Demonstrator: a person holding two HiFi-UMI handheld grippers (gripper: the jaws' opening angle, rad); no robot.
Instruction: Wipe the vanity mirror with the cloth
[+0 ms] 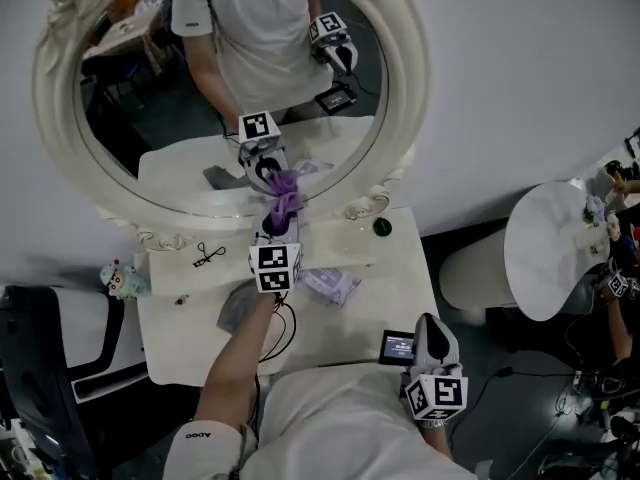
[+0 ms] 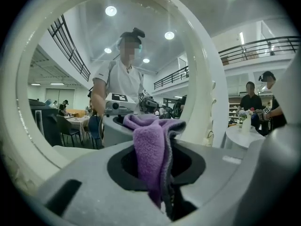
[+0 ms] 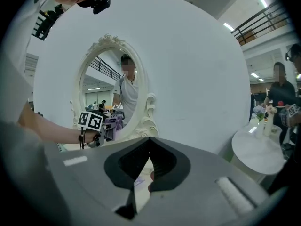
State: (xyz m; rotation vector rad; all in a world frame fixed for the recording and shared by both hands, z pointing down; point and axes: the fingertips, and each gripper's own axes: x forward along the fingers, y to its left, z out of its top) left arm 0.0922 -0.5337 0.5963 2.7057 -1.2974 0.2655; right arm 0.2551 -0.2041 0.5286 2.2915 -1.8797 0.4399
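The oval vanity mirror in its white carved frame stands at the back of the table. My left gripper is shut on a purple cloth, and the cloth is pressed to the lower part of the glass. In the left gripper view the cloth hangs bunched between the jaws of the left gripper, with the mirror close ahead. My right gripper hangs low by my body at the front right, shut and holding nothing. The right gripper sees the mirror from afar.
On the white vanity table lie a black clip, a small figure, a purple packet, a grey pouch and a dark round thing. A round white table stands right, a black chair left.
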